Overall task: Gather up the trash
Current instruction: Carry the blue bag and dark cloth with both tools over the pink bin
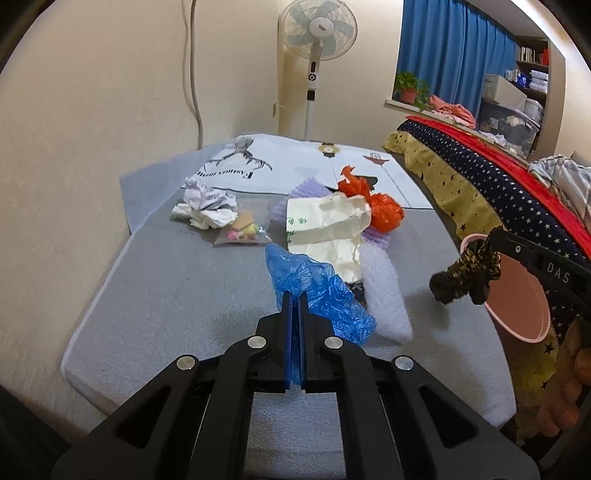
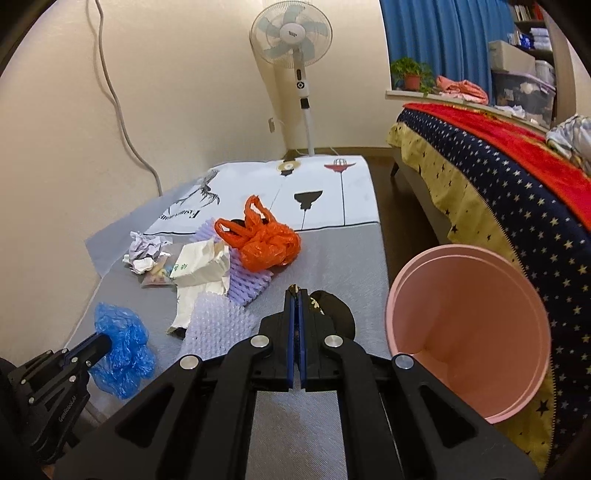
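Here the left tongs (image 1: pixel 294 295) were closed tight on a crumpled blue plastic bag (image 1: pixel 321 291), which lay on the grey mat (image 1: pixel 166 295) of the table with its bulk just right of the fingertips. The right tongs (image 2: pixel 297 295) were likewise clamped shut, pinching a dark patterned wrapper (image 2: pixel 334 314); in the left wrist view this wrapper (image 1: pixel 465 273) hung from the tongs in front of the rim of the pink bin (image 2: pixel 469 332). The bin was tilted with its mouth toward the table, at the table's right edge, against the star-patterned bedspread (image 2: pixel 517 192). Beyond the blue bag lay white bubble wrap (image 1: pixel 384 291), touching a cream paper bag (image 1: pixel 325 229). Purple foam netting (image 2: pixel 247 280) sat partly under the paper bag, and an orange plastic bag (image 2: pixel 262 240) rested on the netting's far side. To the left were crumpled white paper (image 1: pixel 207 206) and, touching it, a small clear packet with coloured pieces (image 1: pixel 243 229). A standing fan (image 1: pixel 316 33) stood by the far wall.
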`<state>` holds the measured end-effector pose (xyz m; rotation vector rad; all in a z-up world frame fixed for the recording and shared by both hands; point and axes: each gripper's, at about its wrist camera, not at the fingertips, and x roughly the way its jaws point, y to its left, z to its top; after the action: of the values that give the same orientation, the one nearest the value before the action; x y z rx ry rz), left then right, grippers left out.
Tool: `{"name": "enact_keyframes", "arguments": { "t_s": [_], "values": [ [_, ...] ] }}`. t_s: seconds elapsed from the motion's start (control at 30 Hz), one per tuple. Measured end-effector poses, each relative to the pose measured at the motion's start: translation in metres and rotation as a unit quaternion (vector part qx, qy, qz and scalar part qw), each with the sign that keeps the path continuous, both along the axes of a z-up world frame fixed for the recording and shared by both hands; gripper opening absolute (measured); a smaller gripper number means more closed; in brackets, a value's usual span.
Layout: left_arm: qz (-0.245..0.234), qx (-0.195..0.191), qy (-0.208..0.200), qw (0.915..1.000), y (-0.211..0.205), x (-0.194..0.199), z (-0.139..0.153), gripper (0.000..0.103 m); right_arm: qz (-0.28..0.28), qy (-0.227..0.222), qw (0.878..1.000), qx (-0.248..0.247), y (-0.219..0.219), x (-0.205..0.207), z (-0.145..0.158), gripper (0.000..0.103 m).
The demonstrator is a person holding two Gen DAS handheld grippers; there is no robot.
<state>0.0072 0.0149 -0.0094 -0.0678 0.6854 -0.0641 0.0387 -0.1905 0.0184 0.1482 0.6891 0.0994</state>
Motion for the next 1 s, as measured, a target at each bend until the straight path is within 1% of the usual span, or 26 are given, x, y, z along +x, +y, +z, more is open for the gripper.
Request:
{"name": "enact_keyframes", "arguments": {
  "t_s": [0.2, 0.3, 0.53, 0.8, 1.0],
  "values": [
    [-0.013, -0.002, -0.016, 0.9998, -0.008, -0.007, 0.013, 0.002, -0.008, -0.015, 1.000, -0.016, -0.007, -0.014, 0.016, 0.002],
    [-0.019, -0.004, -0.022, 0.9996, -0.011, -0.008, 0.018, 0.002, -0.015, -0.015, 1.000, -0.018, -0.014, -0.018, 0.021, 0.002],
    [-0.040, -0.020, -0.025, 0.9987, -0.027, -0.005, 0.033, 0.002, -0.035, -0.009, 0.999, -0.039, -0.034, -0.024, 0.034, 0.002],
    [-0.088, -0.029, -0.045, 0.9947, -0.066, 0.012, 0.061, 0.002, -0.068, -0.012, 0.996, -0.057, -0.075, -0.024, 0.059, 0.002],
    [-0.136, -0.034, -0.061, 0.9882, -0.111, 0.031, 0.076, 0.002, -0.086, -0.017, 0.993, -0.080, -0.113, -0.017, 0.079, 0.002]
  ]
}}
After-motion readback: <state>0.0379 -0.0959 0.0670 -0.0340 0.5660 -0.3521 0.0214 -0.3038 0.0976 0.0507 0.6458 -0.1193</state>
